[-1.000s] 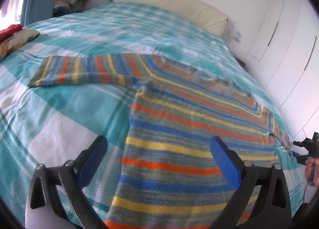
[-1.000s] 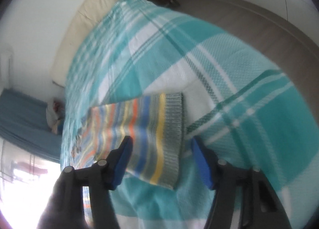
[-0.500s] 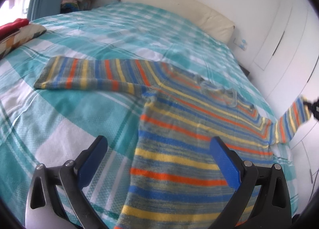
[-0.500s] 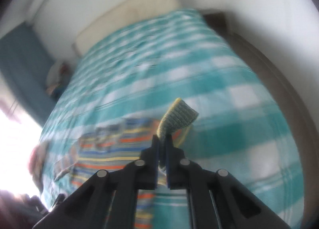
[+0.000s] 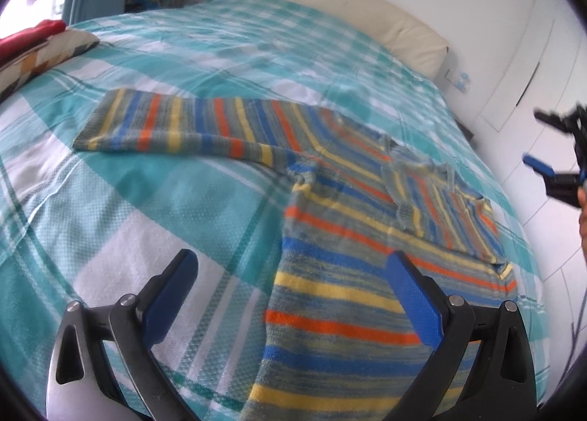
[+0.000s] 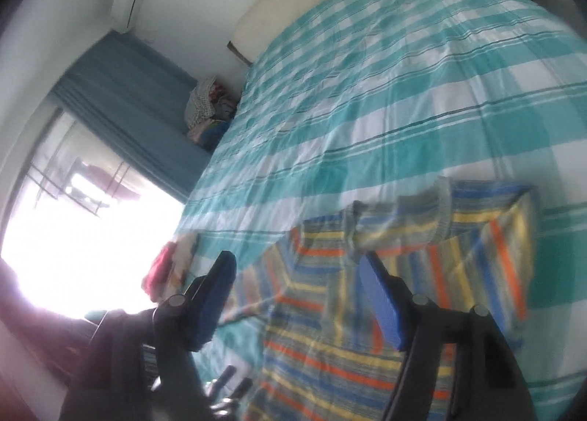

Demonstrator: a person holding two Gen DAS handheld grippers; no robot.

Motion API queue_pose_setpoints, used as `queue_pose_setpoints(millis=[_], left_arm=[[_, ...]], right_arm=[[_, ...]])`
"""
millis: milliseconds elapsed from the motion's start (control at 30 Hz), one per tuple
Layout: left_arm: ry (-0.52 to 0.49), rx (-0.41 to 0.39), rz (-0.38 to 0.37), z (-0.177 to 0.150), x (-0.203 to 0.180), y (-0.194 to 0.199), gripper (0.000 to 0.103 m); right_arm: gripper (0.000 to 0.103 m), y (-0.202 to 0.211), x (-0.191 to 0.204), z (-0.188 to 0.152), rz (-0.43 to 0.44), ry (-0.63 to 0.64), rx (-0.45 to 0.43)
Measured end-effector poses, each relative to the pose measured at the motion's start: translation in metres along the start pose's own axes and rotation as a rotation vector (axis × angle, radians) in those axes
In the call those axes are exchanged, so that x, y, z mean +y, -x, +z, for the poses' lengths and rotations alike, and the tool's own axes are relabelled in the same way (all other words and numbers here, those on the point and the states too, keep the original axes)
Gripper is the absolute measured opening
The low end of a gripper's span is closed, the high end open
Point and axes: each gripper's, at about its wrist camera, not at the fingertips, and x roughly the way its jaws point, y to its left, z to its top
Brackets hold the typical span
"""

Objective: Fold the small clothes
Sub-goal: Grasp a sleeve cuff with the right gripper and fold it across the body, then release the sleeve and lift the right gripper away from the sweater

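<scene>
Folding sweater (image 5: 352,296): right sleeve (image 5: 440,208) laid across chest, right gripper (image 6: 299,298) jaws just opened, empty; left gripper (image 5: 293,296) spread, empty. Grab left sleeve (image 5: 165,123) at cuff, fold symmetric.

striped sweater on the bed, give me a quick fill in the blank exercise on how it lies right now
1. One sleeve of the striped sweater is folded across its ____.
2. The other sleeve lies stretched out flat on the ____ bedspread.
3. The left hand-held gripper has its jaws ____, with nothing clamped between them.
4. At the head of the bed lies a cream ____.

Missing words: chest; checked; open; pillow
</scene>
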Motion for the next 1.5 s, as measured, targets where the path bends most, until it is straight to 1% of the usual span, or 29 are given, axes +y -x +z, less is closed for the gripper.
queue_pose_setpoints(millis=[133,233,267,333,400,433,467,500,567,600,633,667,700,733,767,867,967,1033,1100,1167,1233,1300,1367,1400,1433,1467,1500], left_arm=[[-0.024,0.006,0.002,-0.004,-0.008,-0.003,0.102],[-0.086,0.004,0.022,-0.011,-0.018,-0.003,0.102],[-0.105,0.008,0.027,-0.014,-0.022,-0.004,0.102],[-0.137,0.023,0.032,-0.018,-0.028,-0.008,0.102],[-0.172,0.04,0.049,-0.023,-0.034,-0.013,0.102],[-0.186,0.046,0.059,-0.024,-0.036,-0.015,0.102],[-0.192,0.049,0.064,-0.025,-0.037,-0.017,0.102],[-0.194,0.051,0.067,-0.025,-0.037,-0.017,0.102],[-0.182,0.05,0.064,-0.025,-0.034,-0.016,0.102],[-0.17,0.05,0.061,-0.024,-0.032,-0.015,0.102],[-0.16,0.051,0.058,-0.024,-0.03,-0.015,0.102],[-0.145,0.054,0.054,-0.023,-0.027,-0.014,0.102],[-0.131,0.056,0.05,-0.023,-0.025,-0.014,0.102],[-0.115,0.058,0.045,-0.022,-0.022,-0.014,0.102],[-0.098,0.064,0.036,-0.021,-0.019,-0.014,0.102],[-0.08,0.08,0.033,-0.019,-0.017,-0.017,0.102],[-0.096,0.086,0.047,-0.02,-0.022,-0.02,0.102],[-0.11,0.085,0.049,-0.02,-0.024,-0.02,0.102],[-0.116,0.086,0.051,-0.021,-0.026,-0.021,0.102],[-0.125,0.091,0.058,-0.021,-0.027,-0.022,0.102],[-0.14,0.098,0.066,-0.022,-0.03,-0.025,0.102],[-0.156,0.099,0.076,-0.024,-0.033,-0.026,0.102],[-0.164,0.099,0.078,-0.024,-0.034,-0.026,0.102],[-0.166,0.101,0.076,-0.025,-0.034,-0.026,0.102],[-0.167,0.104,0.075,-0.025,-0.034,-0.027,0.102],[-0.167,0.109,0.075,-0.025,-0.033,-0.027,0.102],[-0.166,0.112,0.075,-0.026,-0.033,-0.028,0.102]], right_arm=[[0.072,0.029,-0.037,-0.032,-0.183,0.086,-0.011],[0.072,0.045,-0.066,-0.065,-0.354,0.191,-0.003],[0.072,0.047,-0.072,-0.074,-0.388,0.227,0.014],[0.072,0.042,-0.077,-0.087,-0.419,0.294,0.059],[0.072,0.033,-0.071,-0.098,-0.412,0.381,0.108],[0.072,0.021,-0.064,-0.104,-0.413,0.45,0.138],[0.072,0.013,-0.059,-0.11,-0.433,0.502,0.158],[0.072,0.003,-0.059,-0.114,-0.474,0.537,0.166],[0.071,-0.01,-0.069,-0.116,-0.553,0.53,0.143],[0.07,-0.012,-0.078,-0.112,-0.596,0.503,0.109],[0.068,-0.012,-0.091,-0.109,-0.668,0.476,0.064],[0.065,-0.009,-0.106,-0.107,-0.721,0.424,0.039],[0.067,-0.001,-0.126,-0.105,-0.674,0.316,0.023],[0.068,0.006,-0.134,-0.105,-0.644,0.265,0.012],[0.068,0.011,-0.134,-0.107,-0.639,0.261,0.006],[0.069,0.014,-0.122,-0.109,-0.637,0.309,0.046],[0.069,0.024,-0.109,-0.102,-0.607,0.327,0.098],[0.069,0.036,-0.098,-0.093,-0.571,0.338,0.101],[0.069,0.04,-0.084,-0.084,-0.513,0.33,0.08],[0.07,0.036,-0.074,-0.07,-0.408,0.292,0.074],[0.071,0.02,-0.068,-0.054,-0.308,0.249,0.072],[0.071,-0.002,-0.069,-0.043,-0.247,0.217,0.091],[0.071,-0.029,-0.082,-0.034,-0.253,0.164,0.111],[0.071,-0.04,-0.091,-0.031,-0.281,0.144,0.124],[0.07,-0.051,-0.104,-0.028,-0.346,0.127,0.143],[0.07,-0.057,-0.117,-0.028,-0.441,0.108,0.156],[0.068,-0.056,-0.128,-0.028,-0.51,0.091,0.152]])
